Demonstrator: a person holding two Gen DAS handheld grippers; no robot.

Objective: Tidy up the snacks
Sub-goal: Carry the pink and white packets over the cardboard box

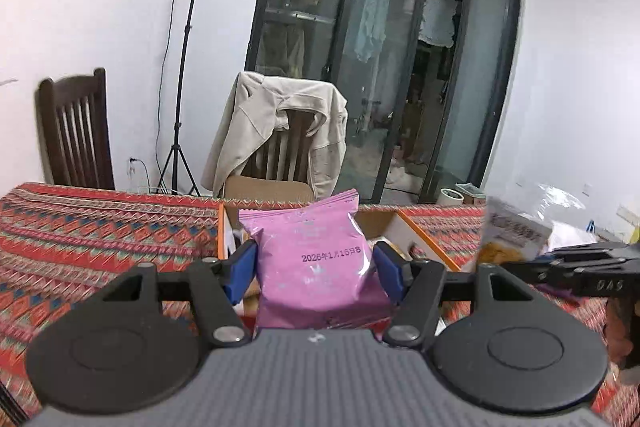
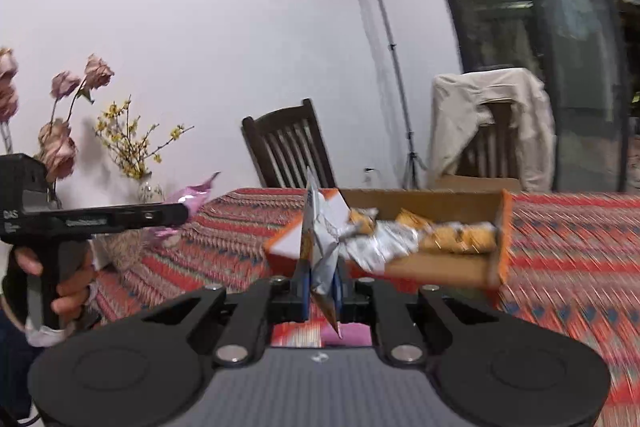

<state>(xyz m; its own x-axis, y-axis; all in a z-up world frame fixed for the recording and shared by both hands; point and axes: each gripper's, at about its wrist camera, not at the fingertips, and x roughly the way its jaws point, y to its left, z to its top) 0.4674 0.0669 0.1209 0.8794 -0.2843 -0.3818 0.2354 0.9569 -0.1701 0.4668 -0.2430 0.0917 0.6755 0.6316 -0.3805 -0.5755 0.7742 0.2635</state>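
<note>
My left gripper (image 1: pixel 316 267) is shut on a puffy pink snack packet (image 1: pixel 316 259), its blue pads pressing both sides, above the patterned tablecloth. Behind it lies an open cardboard box (image 1: pixel 394 223) with orange edges. My right gripper (image 2: pixel 322 287) is shut on the edge of a silver-and-yellow snack packet (image 2: pixel 320 243), held upright in front of the cardboard box (image 2: pixel 440 263), which holds several similar yellow packets (image 2: pixel 452 235). In the right wrist view the left gripper (image 2: pixel 176 215) shows at the left with the pink packet (image 2: pixel 192 195), a hand on its handle. The right gripper (image 1: pixel 516 255) appears at the right edge of the left wrist view with its packet (image 1: pixel 508 231).
A red patterned tablecloth (image 1: pixel 100 227) covers the table. Two dark wooden chairs (image 1: pixel 76 135) stand behind it, one draped with a beige jacket (image 1: pixel 276 123). A light stand (image 1: pixel 188 47) and glass doors are at the back. Vases of dried flowers (image 2: pixel 60 131) stand at the table's left.
</note>
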